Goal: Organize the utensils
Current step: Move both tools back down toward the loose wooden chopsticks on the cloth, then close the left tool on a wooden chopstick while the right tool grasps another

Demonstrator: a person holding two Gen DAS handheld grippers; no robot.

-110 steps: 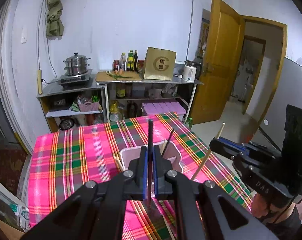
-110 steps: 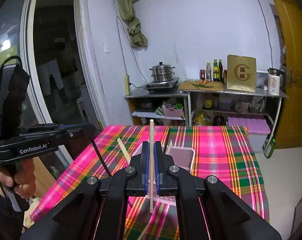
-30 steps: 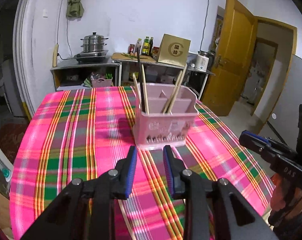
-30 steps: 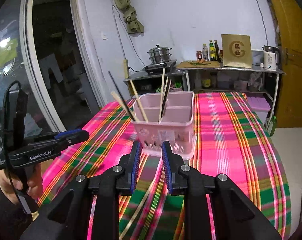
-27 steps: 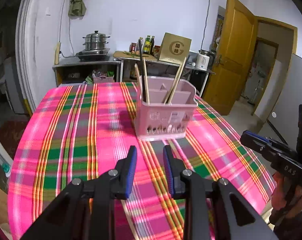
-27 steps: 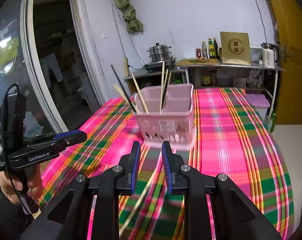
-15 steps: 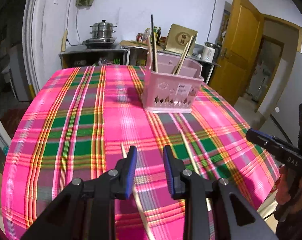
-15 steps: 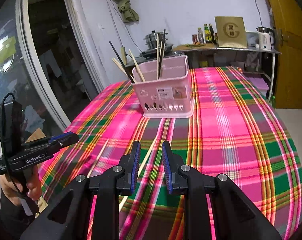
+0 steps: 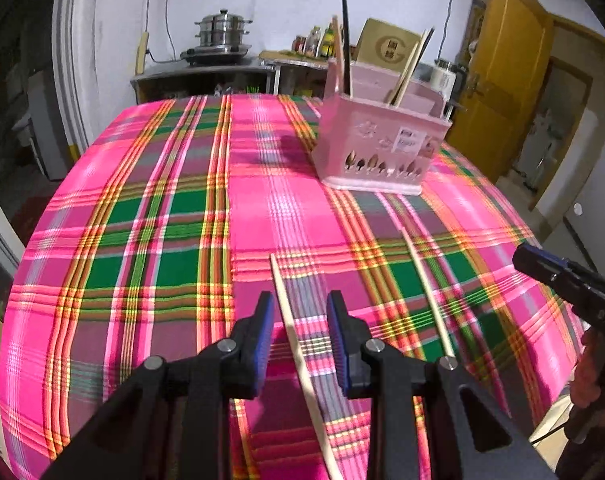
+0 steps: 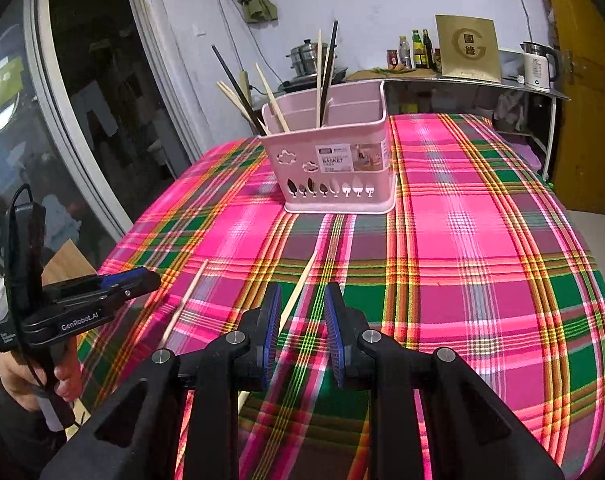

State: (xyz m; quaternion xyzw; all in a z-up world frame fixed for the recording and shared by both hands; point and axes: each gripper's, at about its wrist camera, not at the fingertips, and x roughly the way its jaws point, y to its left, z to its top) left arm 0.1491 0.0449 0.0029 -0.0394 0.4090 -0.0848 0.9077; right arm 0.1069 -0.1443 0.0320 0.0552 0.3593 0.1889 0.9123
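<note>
The left claw (image 9: 298, 332) hangs low over the plaid-covered counter (image 9: 142, 216), its jaws narrowly parted and empty; a pale chopstick (image 9: 292, 332) lies flat on the cloth in line with the gap between them, not gripped. A second pale chopstick (image 9: 426, 292) lies to its right, well apart from it. The right claw (image 10: 302, 330) is likewise narrowly parted and empty, and that second chopstick (image 10: 298, 292) runs under its left pad. In the right wrist view the first chopstick (image 10: 184, 302) lies further left, near the left claw (image 10: 138, 280) and the hand (image 10: 34, 376) holding it. At the far side stands the pink utensil basket (image 10: 334, 160), with pale and dark chopsticks standing tilted in its compartments.
</note>
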